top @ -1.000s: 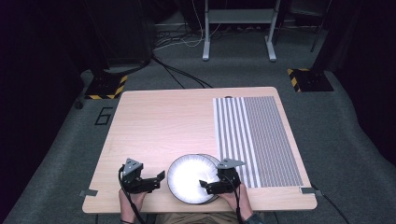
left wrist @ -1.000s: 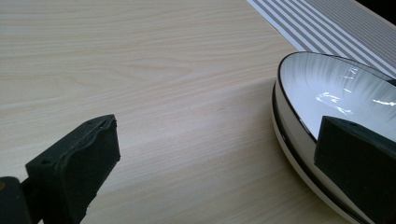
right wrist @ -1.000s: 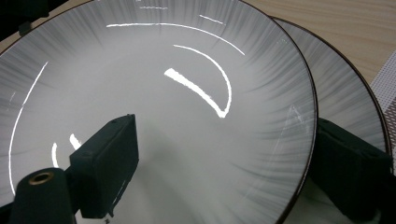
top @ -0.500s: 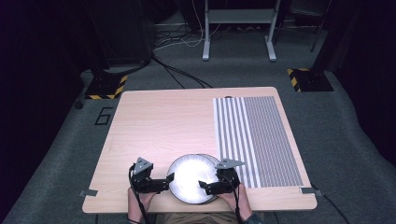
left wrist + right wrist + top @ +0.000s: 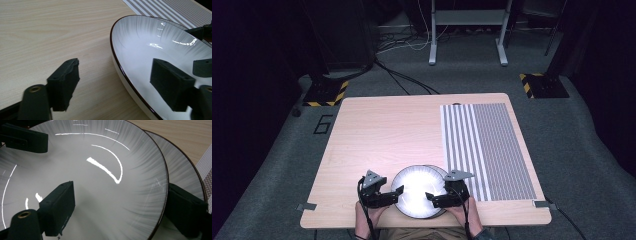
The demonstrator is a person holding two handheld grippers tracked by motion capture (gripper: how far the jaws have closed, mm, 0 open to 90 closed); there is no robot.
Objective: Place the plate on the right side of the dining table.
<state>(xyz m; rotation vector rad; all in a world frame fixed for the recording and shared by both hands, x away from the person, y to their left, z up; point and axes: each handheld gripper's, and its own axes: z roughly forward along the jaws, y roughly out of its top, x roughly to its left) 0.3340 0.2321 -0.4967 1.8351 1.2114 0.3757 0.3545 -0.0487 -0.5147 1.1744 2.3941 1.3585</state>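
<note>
Two white plates with dark rims lie stacked near the table's front edge; the top plate [image 5: 417, 191] [image 5: 150, 40] [image 5: 100, 195] sits a little left of the lower plate [image 5: 442, 173] [image 5: 186, 175]. My left gripper [image 5: 398, 190] [image 5: 116, 65] straddles the top plate's left rim, one jaw over the wood and one over the plate's inside. Its jaws have just been closing, and a gap still shows at both pads. My right gripper [image 5: 430, 196] [image 5: 121, 186] straddles the right rim, its outer jaw over the lower plate. Its jaws have narrowed slightly, and the pads stand apart from the rim.
A grey and white striped mat [image 5: 484, 150] covers the right part of the wooden table [image 5: 387, 130], close to the plates' right side. Bare wood lies to the left and behind the plates. Beyond the table are cables and stand legs on the floor.
My left gripper has moved right to the plate and now has its rim between narrower jaws. The right gripper has kept its place at the right rim.
</note>
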